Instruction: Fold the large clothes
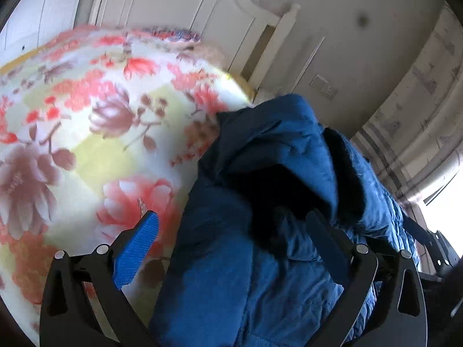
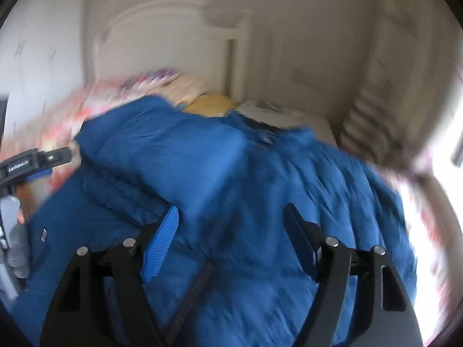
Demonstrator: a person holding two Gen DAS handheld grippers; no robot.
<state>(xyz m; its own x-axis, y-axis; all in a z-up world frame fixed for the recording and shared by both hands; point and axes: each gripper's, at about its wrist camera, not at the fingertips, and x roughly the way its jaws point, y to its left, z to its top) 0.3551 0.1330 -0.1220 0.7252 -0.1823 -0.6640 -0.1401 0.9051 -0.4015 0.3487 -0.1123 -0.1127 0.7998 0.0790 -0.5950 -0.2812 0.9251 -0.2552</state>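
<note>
A large blue padded jacket (image 1: pixel 260 245) with black fur trim (image 1: pixel 344 173) lies bunched on a floral bedspread (image 1: pixel 86 121). My left gripper (image 1: pixel 231 225) is open, its jaws wide apart, with the jacket's bulk between and in front of the fingers. In the right wrist view the jacket (image 2: pixel 231 179) is partly folded over itself, a zipper (image 2: pixel 194 295) running down its front. My right gripper (image 2: pixel 231 219) is open just above the jacket. The left gripper (image 2: pixel 31 162) shows at the left edge of that blurred view.
A white headboard (image 1: pixel 179 3) stands at the back of the bed. A yellow pillow (image 2: pixel 211 105) and a white one (image 2: pixel 272 110) lie behind the jacket. Curtains (image 1: pixel 419 121) and a bright window (image 1: pixel 445 202) are on the right.
</note>
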